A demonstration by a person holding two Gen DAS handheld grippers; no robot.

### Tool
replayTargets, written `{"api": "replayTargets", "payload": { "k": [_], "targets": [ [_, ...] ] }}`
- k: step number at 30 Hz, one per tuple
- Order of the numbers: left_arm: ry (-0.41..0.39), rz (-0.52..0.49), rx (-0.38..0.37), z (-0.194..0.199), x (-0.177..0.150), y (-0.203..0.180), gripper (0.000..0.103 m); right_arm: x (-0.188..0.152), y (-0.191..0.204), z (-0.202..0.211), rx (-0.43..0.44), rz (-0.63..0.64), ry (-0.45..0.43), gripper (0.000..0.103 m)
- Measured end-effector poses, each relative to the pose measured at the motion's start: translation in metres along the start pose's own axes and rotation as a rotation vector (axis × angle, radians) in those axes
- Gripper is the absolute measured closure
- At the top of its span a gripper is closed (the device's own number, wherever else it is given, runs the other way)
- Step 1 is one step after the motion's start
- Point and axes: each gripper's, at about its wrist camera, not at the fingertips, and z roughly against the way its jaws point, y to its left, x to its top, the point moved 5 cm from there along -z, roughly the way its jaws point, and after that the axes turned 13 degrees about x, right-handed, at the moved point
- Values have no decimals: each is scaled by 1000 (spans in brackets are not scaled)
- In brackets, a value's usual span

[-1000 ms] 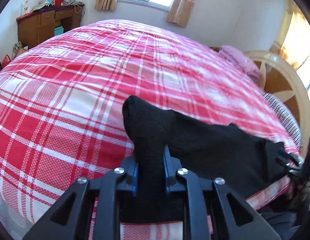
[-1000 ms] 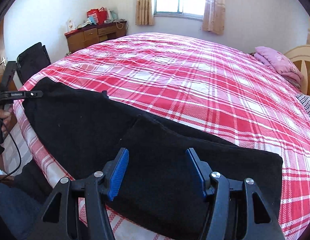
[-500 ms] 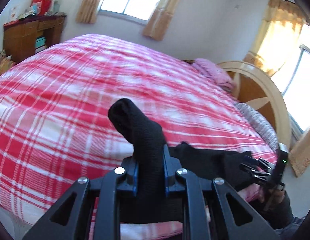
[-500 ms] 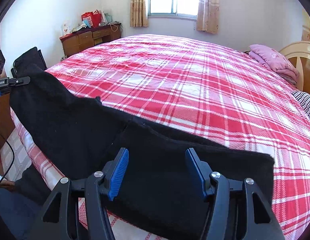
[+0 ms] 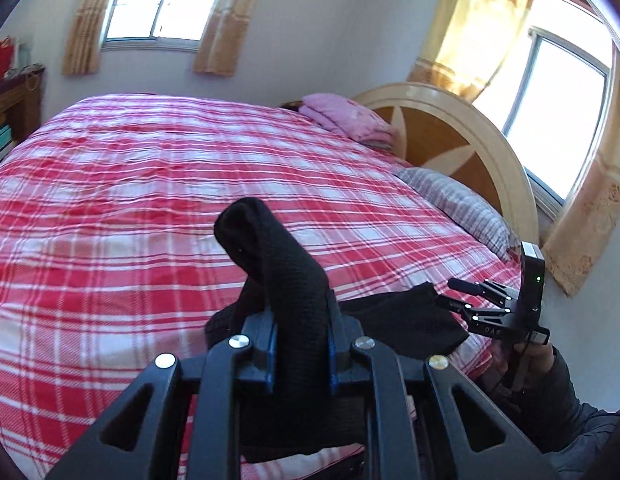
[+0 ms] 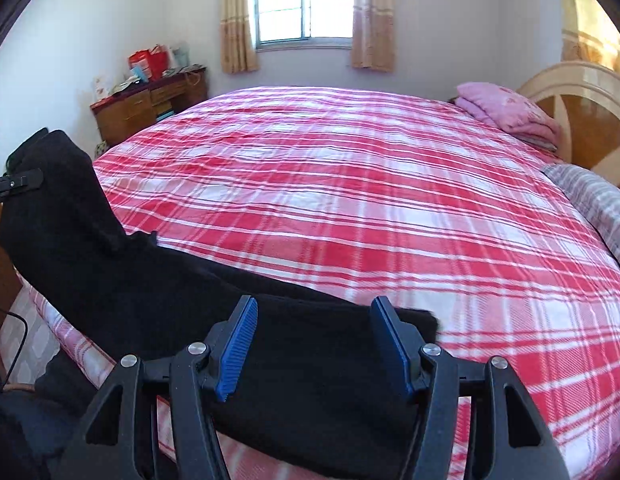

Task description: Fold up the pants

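Observation:
The black pants [image 6: 158, 288] lie along the near edge of the bed. My left gripper [image 5: 301, 332] is shut on one end of the pants [image 5: 286, 264] and holds it lifted above the bed; the raised cloth shows at the left of the right wrist view. My right gripper [image 6: 313, 344] is open, its blue pads [image 6: 238, 344] spread over the other end of the pants, which lies flat. The right gripper also shows in the left wrist view [image 5: 461, 300], at the far end of the cloth.
The bed has a red and white plaid cover [image 6: 349, 200]. Folded pink cloth [image 6: 509, 112] and a striped pillow [image 5: 457, 204] lie by the round headboard [image 5: 449, 128]. A wooden desk [image 6: 150, 108] stands by the far wall.
My left gripper has lifted its end of the pants up off the bed and swung toward the headboard side. The right gripper has stayed open over the other end.

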Motion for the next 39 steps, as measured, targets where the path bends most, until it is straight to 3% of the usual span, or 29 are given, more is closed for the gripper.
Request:
{"api": "replayTargets", "payload": {
  "k": [7, 23, 32, 36, 39],
  "targets": [
    [44, -100, -55, -26, 9, -68, 84, 2, -46, 22, -58, -77, -31, 42],
    [153, -260, -130, -88, 19, -175, 84, -6, -86, 18, -106, -135, 14, 42],
    [248, -326, -125, -136, -14, -217, 83, -13, -103, 11, -118, -179, 41, 42],
    [229, -420, -72, -141, -31, -232, 77, -14, -111, 15, -129, -196, 37, 42],
    [172, -398, -165, -120, -29, -240, 69, -13, -120, 19, -140, -223, 26, 42]
  ]
}}
